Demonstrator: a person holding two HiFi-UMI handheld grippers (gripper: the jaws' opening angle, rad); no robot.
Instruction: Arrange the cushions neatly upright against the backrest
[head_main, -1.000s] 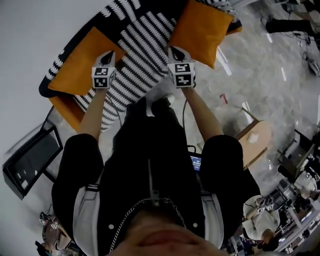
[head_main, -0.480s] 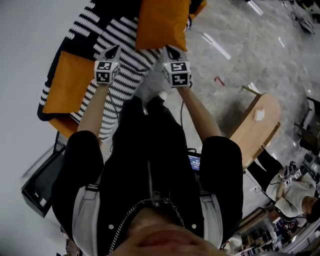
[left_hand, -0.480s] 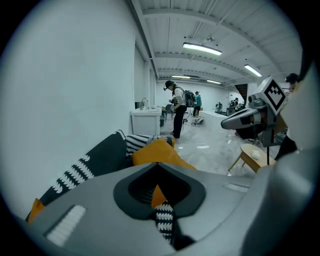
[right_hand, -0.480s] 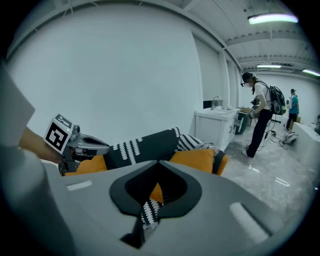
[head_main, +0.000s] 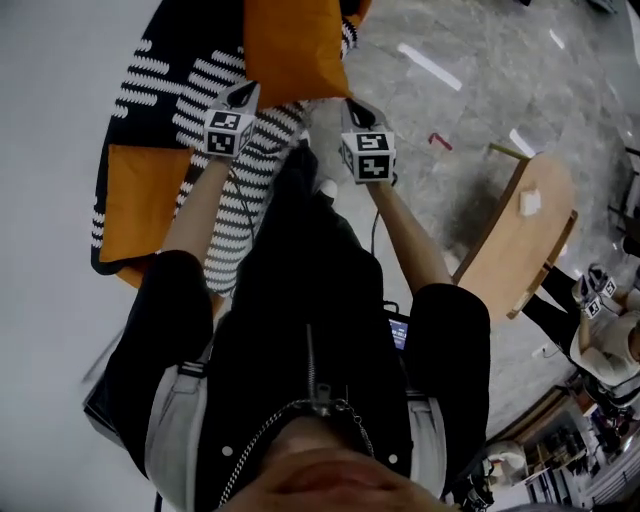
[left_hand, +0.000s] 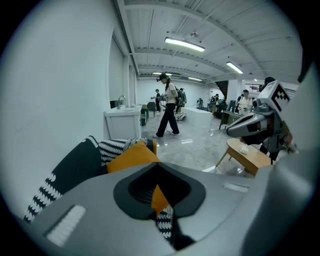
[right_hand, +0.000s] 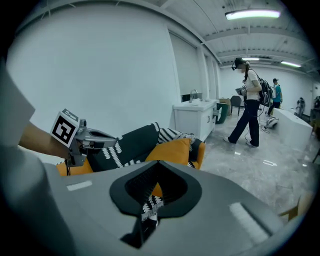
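Along the white wall stands a sofa under a black-and-white patterned throw (head_main: 235, 200). One orange cushion (head_main: 290, 45) lies at its far end, and a second orange cushion (head_main: 140, 200) lies flat near the left end. My left gripper (head_main: 245, 92) hovers over the striped throw just below the far cushion's left corner, shut and empty. My right gripper (head_main: 352, 103) hangs past the sofa's front edge beside that cushion, also shut on nothing. In the left gripper view the far cushion (left_hand: 132, 155) shows beyond the closed jaws. In the right gripper view it is the orange cushion (right_hand: 172, 147).
A round wooden side table (head_main: 520, 240) stands on the grey floor to my right. A white counter (right_hand: 195, 117) sits beyond the sofa's end. A person (left_hand: 167, 105) walks across the hall; another person (head_main: 610, 330) sits at the right edge.
Both grippers swung along the sofa toward its far end, staying shut. The far orange cushion now sits between and just ahead of them instead of off to the right.
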